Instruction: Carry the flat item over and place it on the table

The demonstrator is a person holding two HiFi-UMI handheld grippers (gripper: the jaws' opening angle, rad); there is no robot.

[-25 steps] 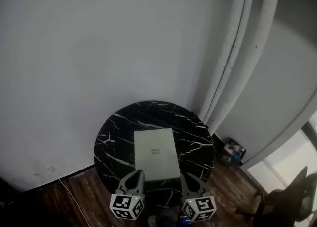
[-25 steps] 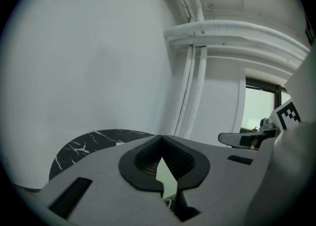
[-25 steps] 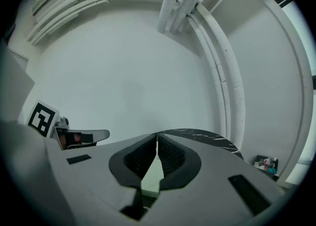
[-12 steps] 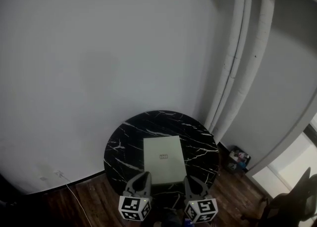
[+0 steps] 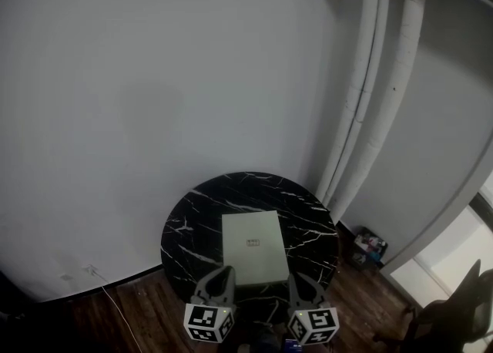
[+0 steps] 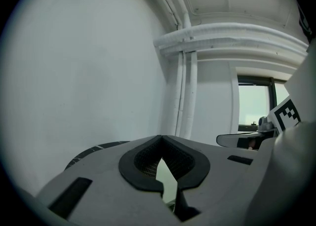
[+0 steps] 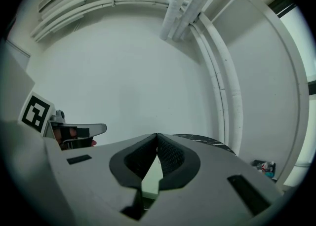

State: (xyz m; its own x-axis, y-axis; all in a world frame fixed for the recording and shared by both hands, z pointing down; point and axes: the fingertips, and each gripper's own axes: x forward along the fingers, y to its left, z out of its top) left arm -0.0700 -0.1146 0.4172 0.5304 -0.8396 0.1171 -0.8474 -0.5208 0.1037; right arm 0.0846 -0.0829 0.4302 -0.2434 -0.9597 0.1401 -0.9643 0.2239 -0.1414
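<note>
With the left gripper and right gripper both pressed together and empty, the flat item was judged light, stiff and best pinched at its near corners.

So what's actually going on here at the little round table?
A person is holding a pair of tongs in each hand over a round black marble table beside a white wall. A pale flat panel lies across the tabletop. The left tongs and right tongs sit at the panel's near corners. Both are shut with nothing pinched between them, and the panel shows just beneath. Whether they touch it cannot be told.
</note>
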